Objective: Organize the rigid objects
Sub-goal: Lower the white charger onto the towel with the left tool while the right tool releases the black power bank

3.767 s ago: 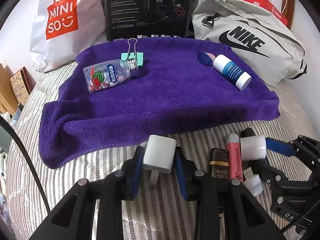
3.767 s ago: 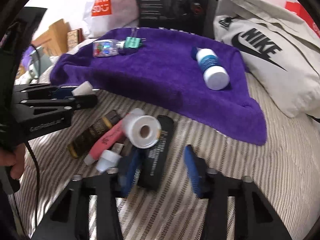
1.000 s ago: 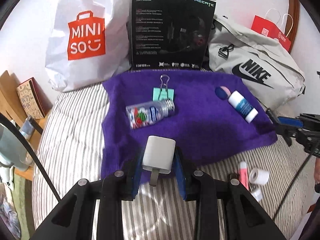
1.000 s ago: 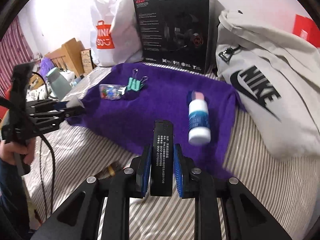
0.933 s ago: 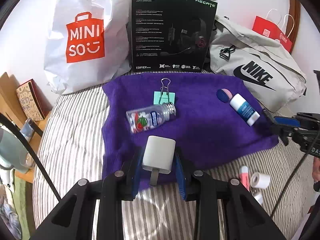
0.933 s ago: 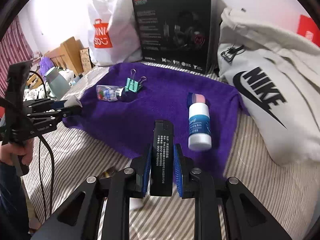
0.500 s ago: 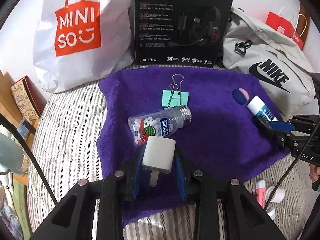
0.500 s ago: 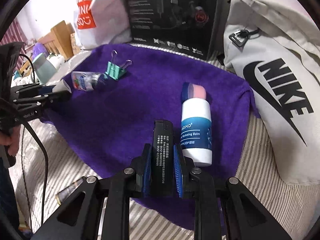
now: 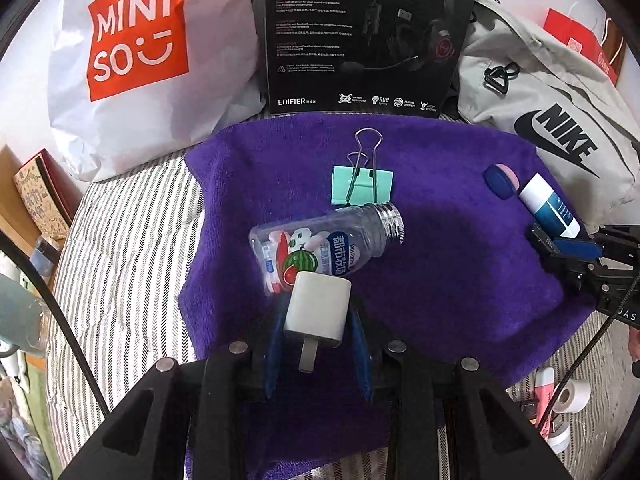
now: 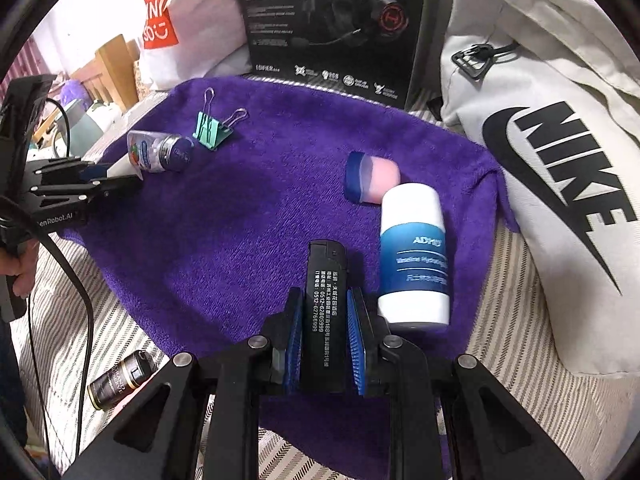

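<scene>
The left gripper [image 9: 316, 344] is closed on a white charger [image 9: 318, 310], holding it by its two flat sides, prongs pointing back toward the camera. The charger sits at lower centre of the left wrist view, over the near part of the purple towel [image 9: 460, 272] and just below the clear bottle [image 9: 324, 248]. Judged from its form, it is a light, stiff plastic block with smooth faces that may slip; the flat sides are the correct hold, clear of the prongs.

The right gripper [image 10: 325, 344] is closed on a black bar [image 10: 326, 312], a long, narrow, rigid piece with white print along its top face. It sits at lower centre of the right wrist view, just left of the white-and-blue tube [image 10: 414, 256] lying on the towel. The pads grip its long sides near the rear half, so the front end overhangs; it is probably light, so tilt should be slight.

Already on the towel:
- clear bottle, on its side, left of centre;
- green clip [image 9: 362, 186], above the bottle;
- tube, at the right edge;
- blue-and-pink cap [image 10: 372, 178], touching the tube's far end.

Off the towel, on the striped cover: a dark cylinder [image 10: 118, 380] at lower left of the right wrist view, and a tape roll [image 9: 574, 396] at lower right of the left wrist view.
</scene>
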Available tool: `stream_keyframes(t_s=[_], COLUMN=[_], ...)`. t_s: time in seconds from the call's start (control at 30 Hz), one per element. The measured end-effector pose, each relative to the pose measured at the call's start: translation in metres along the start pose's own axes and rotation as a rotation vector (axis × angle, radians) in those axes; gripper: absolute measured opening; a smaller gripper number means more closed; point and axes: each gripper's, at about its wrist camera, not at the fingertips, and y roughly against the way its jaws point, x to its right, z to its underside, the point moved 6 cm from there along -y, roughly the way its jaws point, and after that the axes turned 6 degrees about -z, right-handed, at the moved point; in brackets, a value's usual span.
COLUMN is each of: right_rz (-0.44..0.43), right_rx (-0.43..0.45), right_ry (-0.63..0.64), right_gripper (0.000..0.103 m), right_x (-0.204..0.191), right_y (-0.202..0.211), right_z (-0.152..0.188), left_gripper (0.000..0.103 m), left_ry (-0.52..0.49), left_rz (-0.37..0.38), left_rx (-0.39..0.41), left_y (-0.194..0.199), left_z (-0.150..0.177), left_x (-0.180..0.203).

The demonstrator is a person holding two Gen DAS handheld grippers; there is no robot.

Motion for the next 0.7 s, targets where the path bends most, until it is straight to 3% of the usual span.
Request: stream_keyframes(t_s=[0.7], right_rz=[-0.005], right_rx=[0.014], right_ry=[0.006], right_gripper=[0.023], right_x=[-0.0012], right_y=[-0.0024], right_z=[0.0028], left_gripper=[0.03], left_ry=[-0.05], left_rz=[-0.046], left_rx=[-0.028], left_y=[-0.0053], left_z=[0.0003], left_x=[0.0034])
